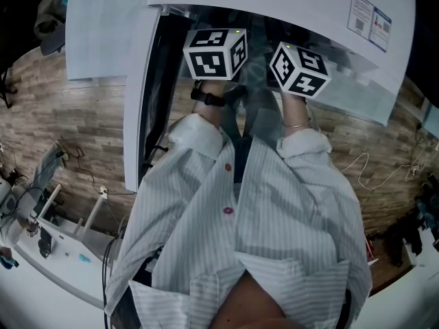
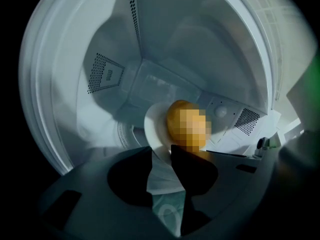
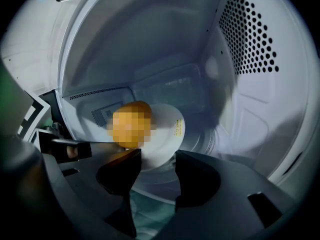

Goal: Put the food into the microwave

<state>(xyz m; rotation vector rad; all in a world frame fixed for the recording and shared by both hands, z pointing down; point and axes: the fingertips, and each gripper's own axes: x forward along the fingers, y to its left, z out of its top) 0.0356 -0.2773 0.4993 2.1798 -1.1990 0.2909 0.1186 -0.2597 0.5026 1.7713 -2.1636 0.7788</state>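
An orange-yellow piece of food [image 2: 186, 124] [image 3: 131, 124] lies on a white plate [image 2: 152, 129] [image 3: 167, 134] inside the white microwave [image 1: 288, 5]. The plate rests on the glass turntable [image 3: 202, 139]. Both grippers reach into the cavity; from the head view only their marker cubes [image 1: 215, 53] [image 1: 300, 67] show. My left gripper [image 2: 161, 156] has the plate's near rim in its narrow gap, and I see no pad pressing on it. My right gripper [image 3: 154, 159] stands wide open at the plate's other edge, clear of it.
The microwave door [image 1: 139, 115] hangs open to the left of my arms. Perforated vents [image 3: 245, 29] [image 2: 105, 74] mark the cavity walls close around both grippers. A white bench with gear [image 1: 48, 238] and floor cables [image 1: 370, 163] lie beyond.
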